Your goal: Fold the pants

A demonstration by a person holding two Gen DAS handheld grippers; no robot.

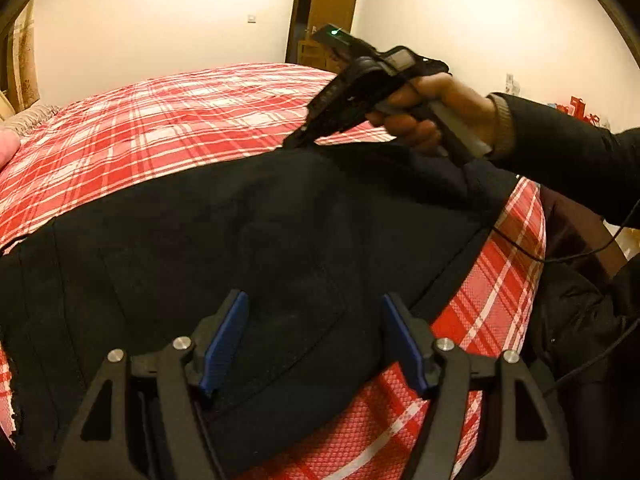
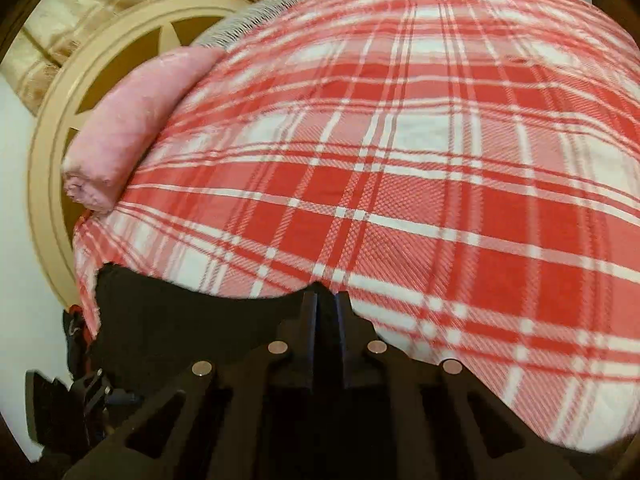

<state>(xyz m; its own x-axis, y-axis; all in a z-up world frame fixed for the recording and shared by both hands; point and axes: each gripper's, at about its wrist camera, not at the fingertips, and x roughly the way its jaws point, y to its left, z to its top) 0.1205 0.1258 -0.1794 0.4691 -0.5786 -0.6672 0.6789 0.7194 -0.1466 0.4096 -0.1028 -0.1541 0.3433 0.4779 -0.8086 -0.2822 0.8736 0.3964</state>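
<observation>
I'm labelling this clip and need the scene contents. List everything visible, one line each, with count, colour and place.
pants: one, black, spread on the near part of the bed
plaid bedspread: one, red and white, covering the bed
rolled blanket: one, pink, at the bedspread's edge by the headboard
headboard: one, cream with a brown inset, beyond the pink roll
door: one, brown, in the far wall
light switch: one, white, on the wall left of the door
cable: one, black, hanging below the person's sleeve
left gripper: one, black with blue pads, open over the pants
right gripper: one, black, shut on the pants' far edge
hand: one, holding the right gripper's handle
sleeve: one, black, behind that hand
</observation>
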